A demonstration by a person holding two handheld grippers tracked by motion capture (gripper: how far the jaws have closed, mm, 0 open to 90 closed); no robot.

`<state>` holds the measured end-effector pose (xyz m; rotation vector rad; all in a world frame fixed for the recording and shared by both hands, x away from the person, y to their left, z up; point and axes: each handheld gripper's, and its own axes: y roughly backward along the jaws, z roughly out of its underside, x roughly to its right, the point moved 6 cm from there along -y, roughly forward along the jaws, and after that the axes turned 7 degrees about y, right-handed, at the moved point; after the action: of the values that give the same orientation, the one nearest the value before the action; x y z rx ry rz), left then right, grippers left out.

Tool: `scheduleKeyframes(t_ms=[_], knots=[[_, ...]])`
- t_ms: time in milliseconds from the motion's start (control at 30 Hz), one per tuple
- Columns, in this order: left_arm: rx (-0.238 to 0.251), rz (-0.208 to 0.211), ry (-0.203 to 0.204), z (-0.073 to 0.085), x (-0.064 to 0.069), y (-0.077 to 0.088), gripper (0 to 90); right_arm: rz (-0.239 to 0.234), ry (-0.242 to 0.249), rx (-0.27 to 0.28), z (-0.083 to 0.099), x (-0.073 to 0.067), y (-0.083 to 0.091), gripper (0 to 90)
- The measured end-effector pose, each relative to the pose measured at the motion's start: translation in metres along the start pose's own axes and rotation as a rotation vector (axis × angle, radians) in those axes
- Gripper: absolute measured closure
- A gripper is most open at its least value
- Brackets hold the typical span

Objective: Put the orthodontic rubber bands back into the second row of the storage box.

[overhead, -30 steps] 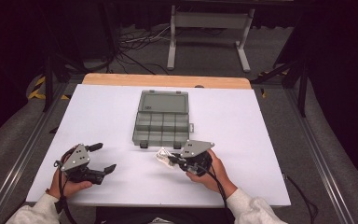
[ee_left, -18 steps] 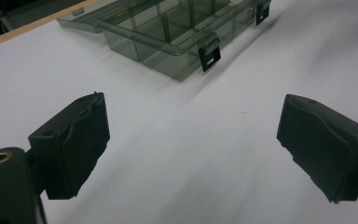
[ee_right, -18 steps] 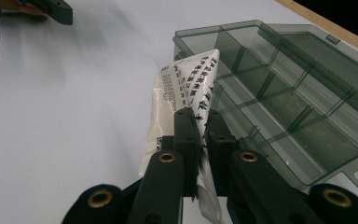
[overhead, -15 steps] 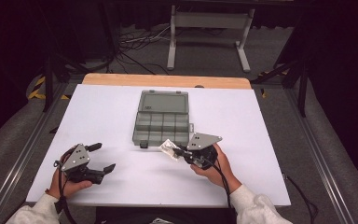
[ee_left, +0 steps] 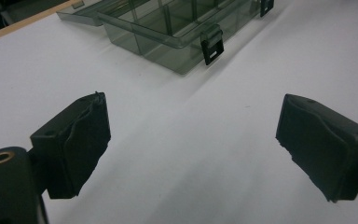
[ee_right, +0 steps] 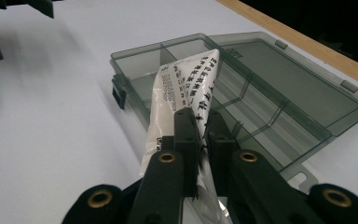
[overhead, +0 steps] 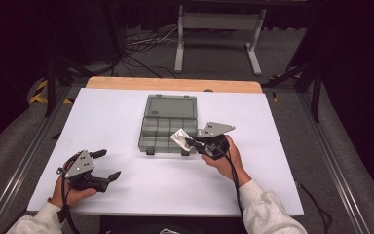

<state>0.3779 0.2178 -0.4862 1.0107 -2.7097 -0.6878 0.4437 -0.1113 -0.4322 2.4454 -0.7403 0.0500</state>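
Jaws of the right gripper [ee_right: 198, 122] clamp a printed packet [ee_right: 186, 88] above the compartment box [overhead: 168, 127]; left gripper [overhead: 108, 165] gapes.

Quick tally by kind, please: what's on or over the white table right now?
Compartment boxes, open: 1
Printed packets: 1, clamped in the right tongs
Tongs: 2; the left tongs are open and hold nothing
Total: 4
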Motion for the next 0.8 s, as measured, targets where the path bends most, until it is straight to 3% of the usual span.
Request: scheduleKeyframes(t_ms=[367, 800], knots=[[-0.007, 0.005, 0.003, 0.001, 0.0, -0.001, 10.4, 0.022, -0.01, -0.056, 0.005, 0.016, -0.032, 86.0], [-0.013, 0.012, 0.004, 0.001, 0.001, -0.003, 10.5, 0.003, -0.015, -0.166, 0.021, 0.013, -0.062, 85.9]])
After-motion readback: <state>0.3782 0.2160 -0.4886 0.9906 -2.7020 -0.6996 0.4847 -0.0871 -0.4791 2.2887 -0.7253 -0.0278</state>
